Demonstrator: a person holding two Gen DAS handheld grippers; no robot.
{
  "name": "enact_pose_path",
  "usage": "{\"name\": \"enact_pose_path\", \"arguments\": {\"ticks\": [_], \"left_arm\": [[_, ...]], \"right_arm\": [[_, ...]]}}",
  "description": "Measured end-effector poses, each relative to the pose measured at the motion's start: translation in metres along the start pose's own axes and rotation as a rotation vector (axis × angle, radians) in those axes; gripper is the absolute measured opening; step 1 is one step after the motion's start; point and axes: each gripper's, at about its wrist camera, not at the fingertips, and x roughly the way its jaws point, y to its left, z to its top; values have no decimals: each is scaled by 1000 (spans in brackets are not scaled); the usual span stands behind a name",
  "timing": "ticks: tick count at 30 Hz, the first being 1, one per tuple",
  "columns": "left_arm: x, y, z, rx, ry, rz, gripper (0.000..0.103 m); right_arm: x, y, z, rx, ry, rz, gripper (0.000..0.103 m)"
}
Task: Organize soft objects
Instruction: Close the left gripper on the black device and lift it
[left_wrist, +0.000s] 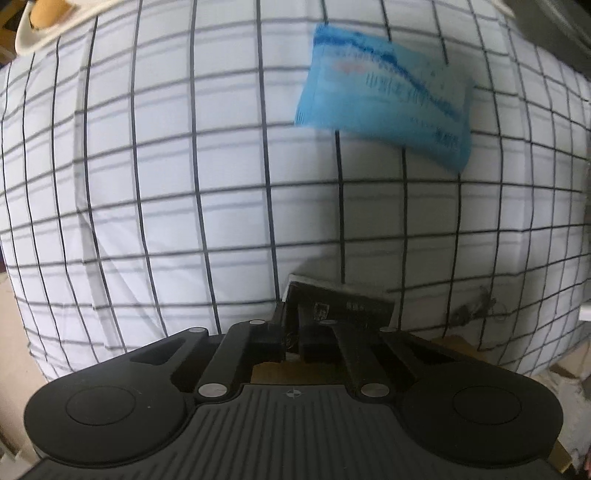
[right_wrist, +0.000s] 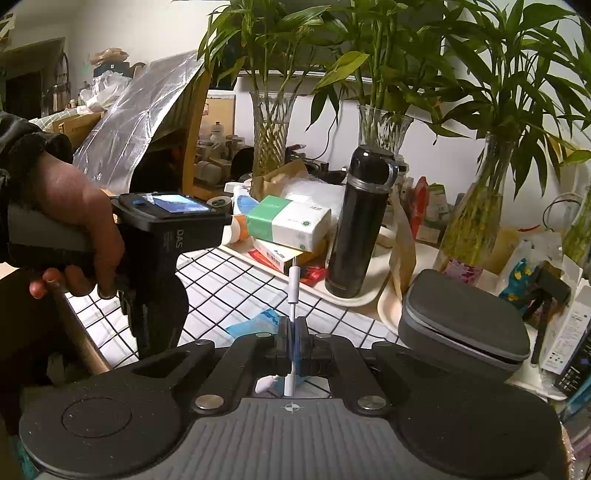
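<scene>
In the left wrist view my left gripper (left_wrist: 291, 319) points down at the checked tablecloth (left_wrist: 184, 184). Its jaws are closed on the left edge of a flat black packet (left_wrist: 343, 302) with a white rim, at the table's near edge. A light blue tissue packet (left_wrist: 384, 99) lies further out to the right, and also shows as the blue packet (right_wrist: 255, 325) in the right wrist view. My right gripper (right_wrist: 294, 332) is shut on a thin white stick (right_wrist: 293, 288) that stands upright, with something blue between the pads. A hand (right_wrist: 74, 221) holds the left gripper's body (right_wrist: 162, 240).
A cream tray (right_wrist: 354, 301) at the back bears tissue boxes (right_wrist: 288, 221) and a black flask (right_wrist: 358, 221). A grey zip case (right_wrist: 465, 321) sits to the right. Glass vases with plants (right_wrist: 271, 129) line the wall. A tray corner (left_wrist: 33, 33) shows at the top left.
</scene>
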Motion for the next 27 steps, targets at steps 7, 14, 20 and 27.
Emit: {"name": "enact_pose_path", "arguments": {"ticks": [7, 14, 20, 27], "left_arm": [[-30, 3, 19, 15, -110, -27, 1], [-62, 10, 34, 26, -179, -51, 1], [-75, 24, 50, 14, -113, -80, 71], [-49, 24, 62, 97, 51, -57, 91]], "right_arm": [[1, 0, 0, -3, 3, -1, 4], [1, 0, -1, -4, 7, -5, 4], [1, 1, -1, -17, 12, -6, 4], [4, 1, 1, -28, 15, -2, 4]]}}
